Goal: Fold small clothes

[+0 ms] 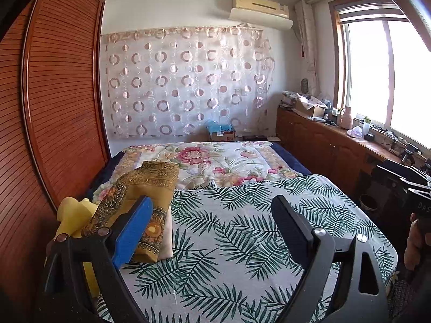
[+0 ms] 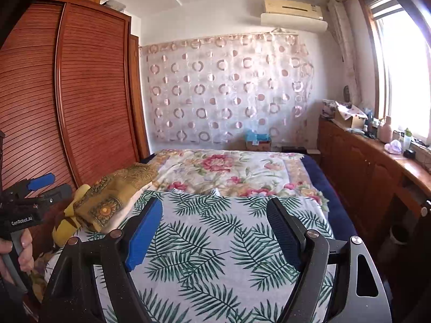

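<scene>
Both grippers up over the bed, fingers spread wide, nothing in either one!

The left gripper hangs above the palm-leaf sheet, blue and black fingers far apart and empty. The right gripper shows the same, jaws parted with only leafy print between them. The clothes sit at the bed's left edge beside the wooden wardrobe: a mustard garment with sunflower trim, lying on a pale folded piece, and a yellow one tucked just left of it. Beyond lies a floral quilt.
</scene>
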The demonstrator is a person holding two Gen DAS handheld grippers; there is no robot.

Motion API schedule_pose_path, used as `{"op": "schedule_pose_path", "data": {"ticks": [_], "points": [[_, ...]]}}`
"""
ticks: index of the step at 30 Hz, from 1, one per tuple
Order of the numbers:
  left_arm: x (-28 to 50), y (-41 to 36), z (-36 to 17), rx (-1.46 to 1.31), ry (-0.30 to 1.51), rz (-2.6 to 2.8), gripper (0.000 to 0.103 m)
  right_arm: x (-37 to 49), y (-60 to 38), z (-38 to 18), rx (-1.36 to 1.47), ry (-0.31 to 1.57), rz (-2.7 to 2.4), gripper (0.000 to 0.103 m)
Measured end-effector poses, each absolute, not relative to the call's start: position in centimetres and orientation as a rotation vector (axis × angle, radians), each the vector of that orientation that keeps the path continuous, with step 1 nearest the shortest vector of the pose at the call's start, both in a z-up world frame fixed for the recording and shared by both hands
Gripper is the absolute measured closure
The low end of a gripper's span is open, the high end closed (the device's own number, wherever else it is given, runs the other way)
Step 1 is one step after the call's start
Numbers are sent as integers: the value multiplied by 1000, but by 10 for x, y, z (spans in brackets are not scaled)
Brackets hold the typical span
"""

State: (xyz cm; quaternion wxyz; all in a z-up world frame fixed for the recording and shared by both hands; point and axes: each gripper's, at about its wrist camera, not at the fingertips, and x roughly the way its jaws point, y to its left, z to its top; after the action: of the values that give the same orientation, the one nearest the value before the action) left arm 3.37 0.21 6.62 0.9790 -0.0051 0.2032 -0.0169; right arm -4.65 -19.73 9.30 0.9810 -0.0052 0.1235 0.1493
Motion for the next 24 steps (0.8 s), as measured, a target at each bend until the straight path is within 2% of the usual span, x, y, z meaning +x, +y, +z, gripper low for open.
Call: {"op": "schedule_pose_path", "data": {"ticks": [24], "points": [[24, 1, 75, -18, 391, -33, 13, -44, -206, 85, -9, 241, 284, 22]]}}
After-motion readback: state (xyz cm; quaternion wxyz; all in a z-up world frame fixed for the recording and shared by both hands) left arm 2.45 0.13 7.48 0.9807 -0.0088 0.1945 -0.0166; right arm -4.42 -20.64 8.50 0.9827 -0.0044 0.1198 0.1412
